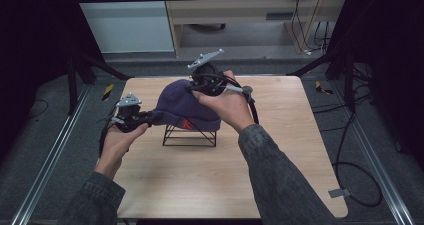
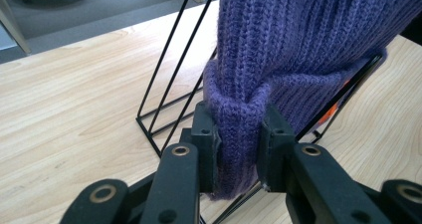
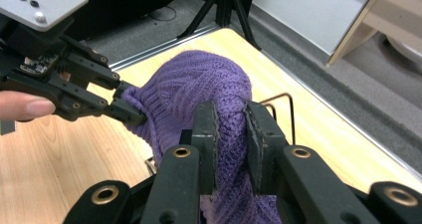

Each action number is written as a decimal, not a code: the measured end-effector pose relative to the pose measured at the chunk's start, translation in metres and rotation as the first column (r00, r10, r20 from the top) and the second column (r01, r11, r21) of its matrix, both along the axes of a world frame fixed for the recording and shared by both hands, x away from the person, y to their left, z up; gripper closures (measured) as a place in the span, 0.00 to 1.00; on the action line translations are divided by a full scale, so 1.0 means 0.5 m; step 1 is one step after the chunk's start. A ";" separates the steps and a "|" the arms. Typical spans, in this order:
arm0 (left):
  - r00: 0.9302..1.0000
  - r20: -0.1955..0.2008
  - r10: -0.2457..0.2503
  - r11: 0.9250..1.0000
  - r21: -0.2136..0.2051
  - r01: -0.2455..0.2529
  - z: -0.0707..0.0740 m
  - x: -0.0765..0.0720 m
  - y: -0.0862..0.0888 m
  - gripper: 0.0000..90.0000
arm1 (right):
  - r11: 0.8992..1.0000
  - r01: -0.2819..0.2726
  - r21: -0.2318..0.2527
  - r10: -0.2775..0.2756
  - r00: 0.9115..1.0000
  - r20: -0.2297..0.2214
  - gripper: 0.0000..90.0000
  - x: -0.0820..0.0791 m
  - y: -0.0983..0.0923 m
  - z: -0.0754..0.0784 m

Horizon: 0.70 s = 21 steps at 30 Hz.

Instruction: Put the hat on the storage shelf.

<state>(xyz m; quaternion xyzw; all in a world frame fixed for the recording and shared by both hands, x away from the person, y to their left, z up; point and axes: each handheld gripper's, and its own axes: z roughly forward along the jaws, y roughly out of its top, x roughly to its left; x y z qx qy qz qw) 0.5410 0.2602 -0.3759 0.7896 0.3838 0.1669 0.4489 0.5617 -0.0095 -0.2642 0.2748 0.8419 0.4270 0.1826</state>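
A purple knit beanie with a small red tag sits draped over a black wire stand at the middle of the wooden table. My left gripper is shut on the beanie's folded cuff at its left side, the knit bunched between the pads. My right gripper is shut on a fold of the beanie at its far top right. In the right gripper view the left gripper shows beyond, pinching the beanie's other side, a thumb beside it.
The wire stand's thin rods run under the beanie close to my left jaws. Bare wood lies in front of the stand and to its right. Metal rails flank the table, and a black cable loops on the floor at the right.
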 end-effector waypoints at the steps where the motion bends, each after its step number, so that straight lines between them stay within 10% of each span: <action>1: 1.000 -0.001 -0.001 1.000 0.004 0.001 -0.004 0.000 -0.001 0.81 | 1.000 0.000 -0.001 0.000 1.000 -0.004 0.85 -0.001 -0.001 -0.005; 21: 1.000 -0.027 -0.005 0.999 0.041 0.006 -0.063 0.004 0.007 0.81 | 1.000 -0.016 -0.027 0.014 0.997 -0.072 0.85 -0.002 0.002 -0.078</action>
